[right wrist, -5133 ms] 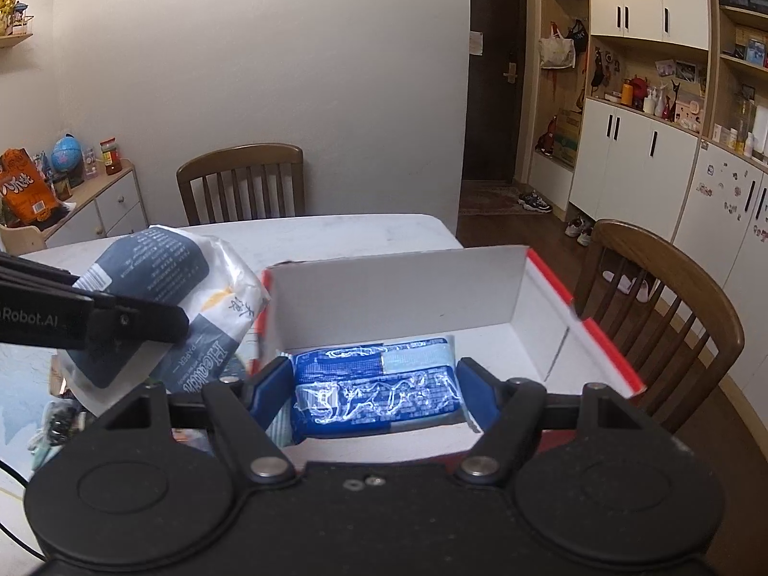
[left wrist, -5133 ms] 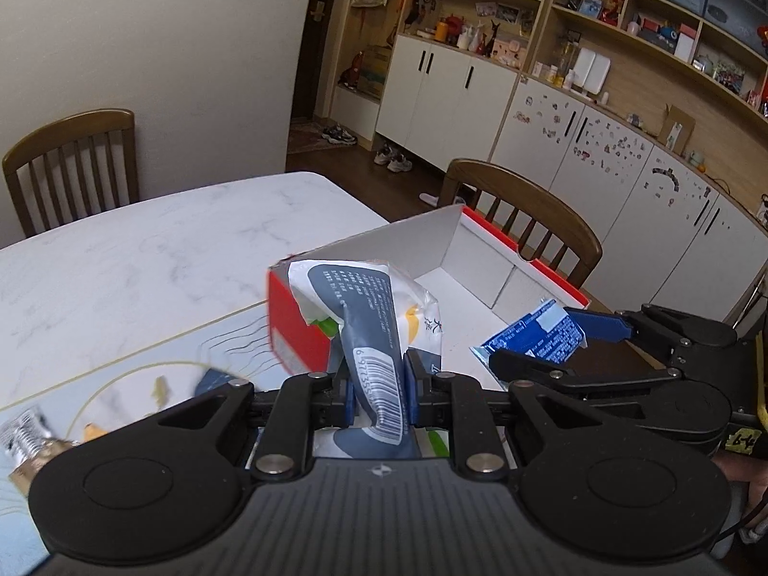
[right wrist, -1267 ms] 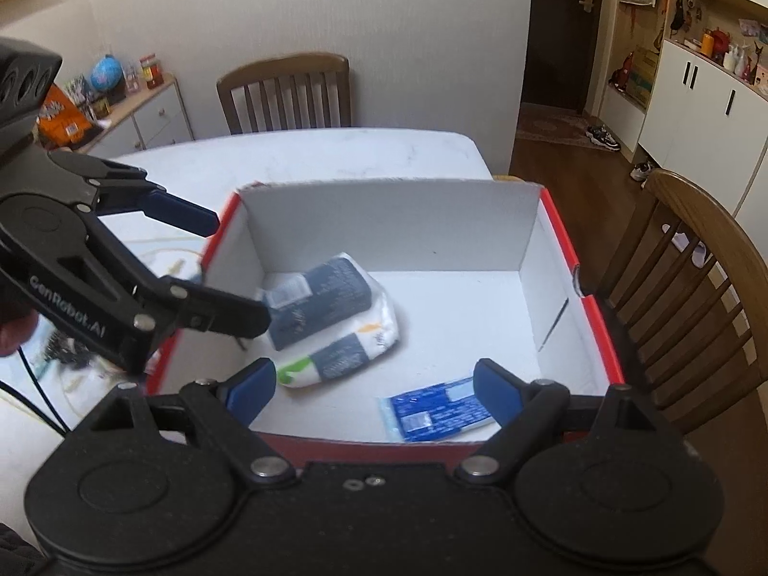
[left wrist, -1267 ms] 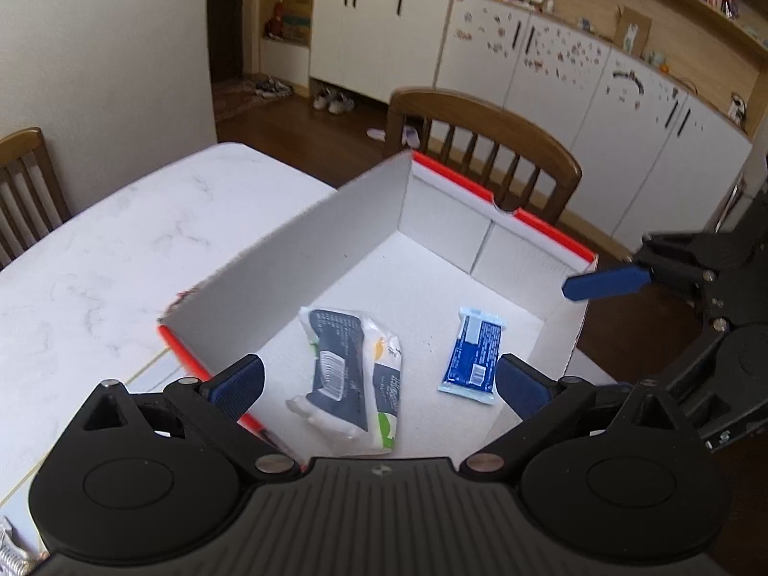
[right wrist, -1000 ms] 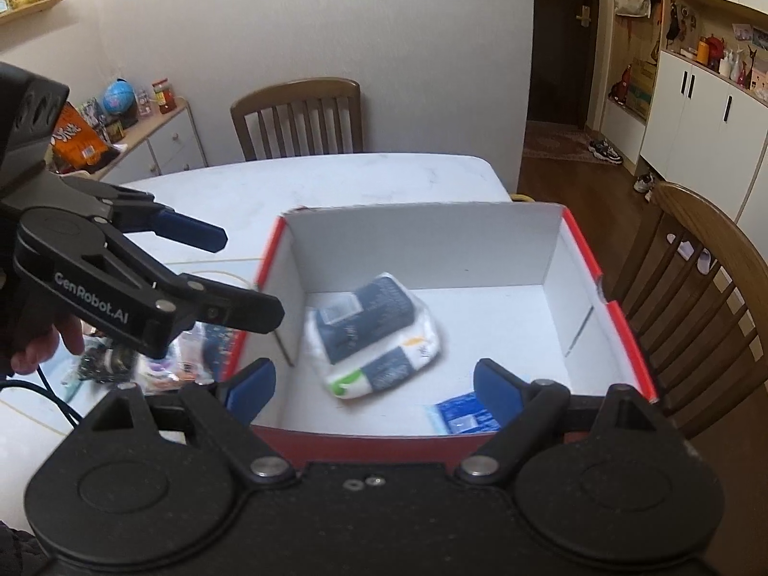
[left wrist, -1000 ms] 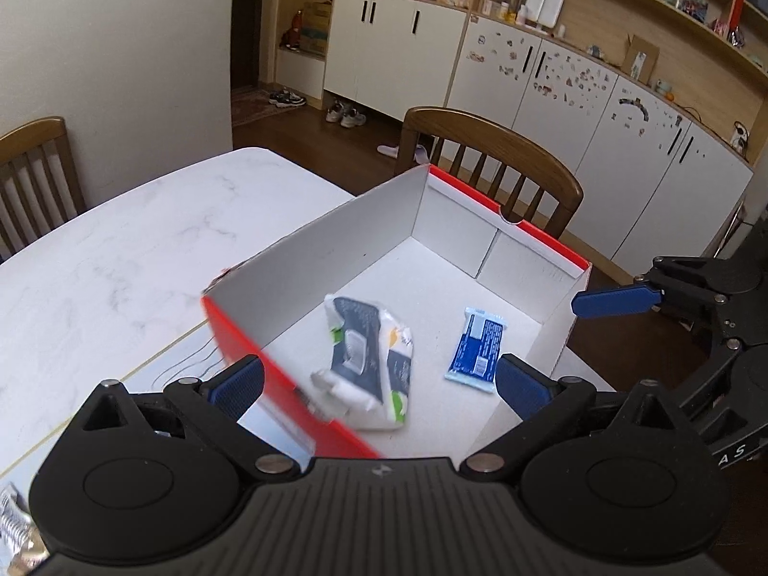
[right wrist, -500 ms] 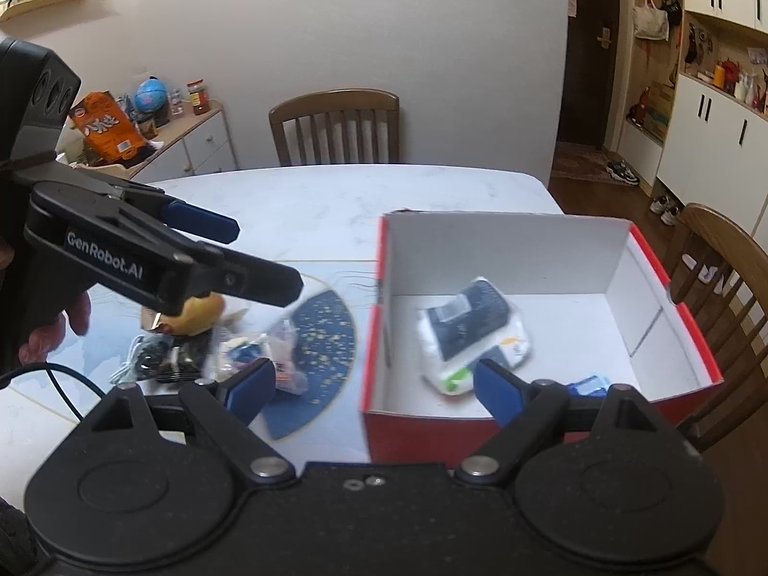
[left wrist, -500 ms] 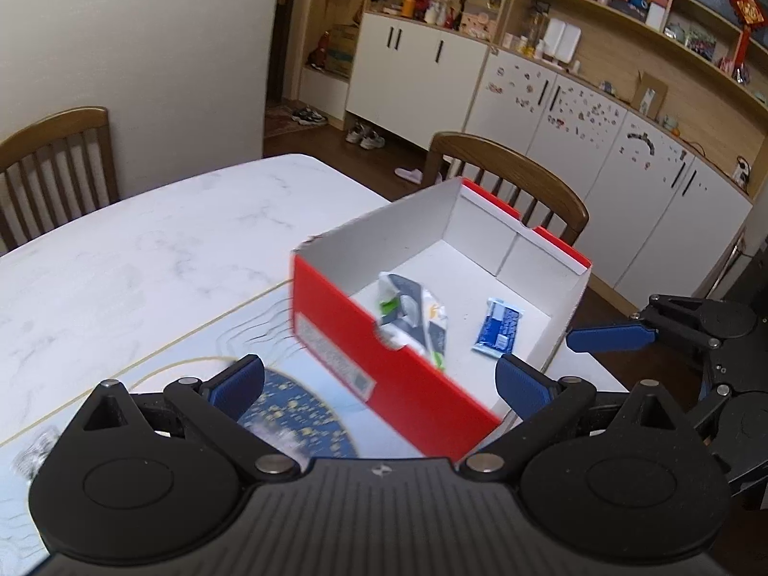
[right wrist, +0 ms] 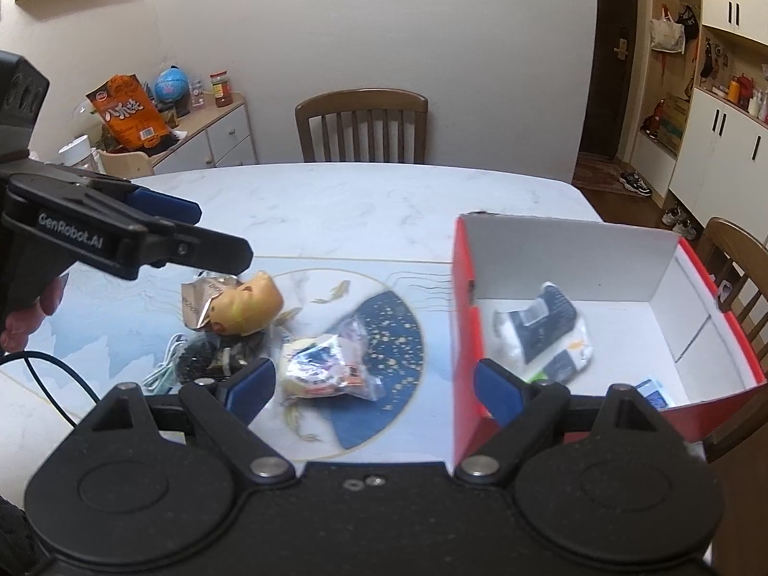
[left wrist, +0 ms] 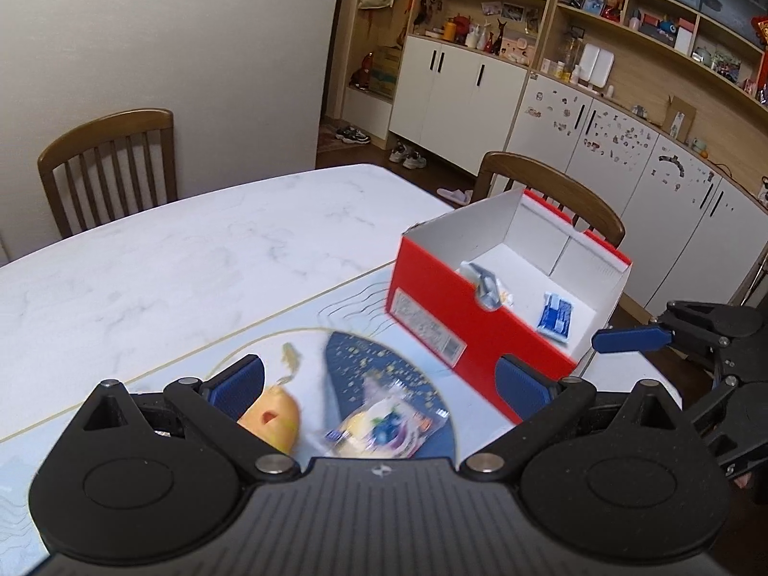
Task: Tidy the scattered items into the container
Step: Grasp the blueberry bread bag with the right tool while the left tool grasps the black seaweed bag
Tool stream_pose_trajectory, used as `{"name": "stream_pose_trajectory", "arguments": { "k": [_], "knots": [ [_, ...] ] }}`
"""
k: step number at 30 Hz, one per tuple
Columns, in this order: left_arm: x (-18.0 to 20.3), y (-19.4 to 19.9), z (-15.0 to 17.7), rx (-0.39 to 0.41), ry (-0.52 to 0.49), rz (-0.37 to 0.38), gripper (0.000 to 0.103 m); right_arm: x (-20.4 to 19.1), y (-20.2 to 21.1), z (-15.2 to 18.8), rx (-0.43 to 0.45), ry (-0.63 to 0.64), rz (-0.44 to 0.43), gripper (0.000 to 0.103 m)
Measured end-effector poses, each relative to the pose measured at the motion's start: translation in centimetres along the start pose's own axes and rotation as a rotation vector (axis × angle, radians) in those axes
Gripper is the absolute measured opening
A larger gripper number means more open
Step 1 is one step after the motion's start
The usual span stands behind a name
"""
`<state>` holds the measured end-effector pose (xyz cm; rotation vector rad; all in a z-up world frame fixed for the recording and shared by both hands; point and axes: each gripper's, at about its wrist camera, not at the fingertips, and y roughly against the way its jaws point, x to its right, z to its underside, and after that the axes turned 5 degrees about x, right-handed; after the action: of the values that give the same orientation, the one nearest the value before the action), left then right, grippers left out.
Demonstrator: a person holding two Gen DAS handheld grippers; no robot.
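Observation:
A red cardboard box (right wrist: 463, 317) (left wrist: 432, 302) with a white inside stands at the table's right end. In it lie a white and grey wipes pack (right wrist: 542, 326) (left wrist: 487, 283) and a small blue packet (left wrist: 556, 317) (right wrist: 653, 394). Left of the box, on a printed mat, lie a clear bag of colourful snacks (right wrist: 326, 365) (left wrist: 379, 427), an orange toy head (right wrist: 247, 305) (left wrist: 271, 420), a silver wrapper (right wrist: 199, 300) and a dark bundle with a white cable (right wrist: 201, 360). My left gripper (left wrist: 379, 384) (right wrist: 211, 235) is open above the toy head and snack bag. My right gripper (right wrist: 374, 386) (left wrist: 633, 341) is open and empty, just left of the box.
Wooden chairs stand at the table's far side (right wrist: 360, 125) (left wrist: 108, 163) and behind the box (left wrist: 552, 192). A side cabinet (right wrist: 211, 134) with a snack bag and globe is at the back left. White cupboards (left wrist: 600, 144) line the right wall. The marble table (left wrist: 216, 249) spreads beyond the mat.
Both grippers have let go of the wipes pack and blue packet into the box, then drawn back leftward from it. The loose items on the mat have come into view.

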<state>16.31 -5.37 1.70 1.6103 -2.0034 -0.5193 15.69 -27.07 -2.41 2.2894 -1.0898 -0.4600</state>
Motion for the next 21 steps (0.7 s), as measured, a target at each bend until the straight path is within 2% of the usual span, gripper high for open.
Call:
{"name": "stream_pose_trajectory", "arguments": {
  "k": [9,21],
  "knots": [
    [-2.7,1.4,1.7,-0.007,0.013,-0.031,0.103,-2.3,-1.7,-0.1,-0.011,0.02,-0.008,0.09],
    [-5.0,1.4,4.4,-0.039,0.043,-0.013,0.103,-3.6,-4.1,-0.1,-0.032,0.028,-0.008,0.09]
  ]
}}
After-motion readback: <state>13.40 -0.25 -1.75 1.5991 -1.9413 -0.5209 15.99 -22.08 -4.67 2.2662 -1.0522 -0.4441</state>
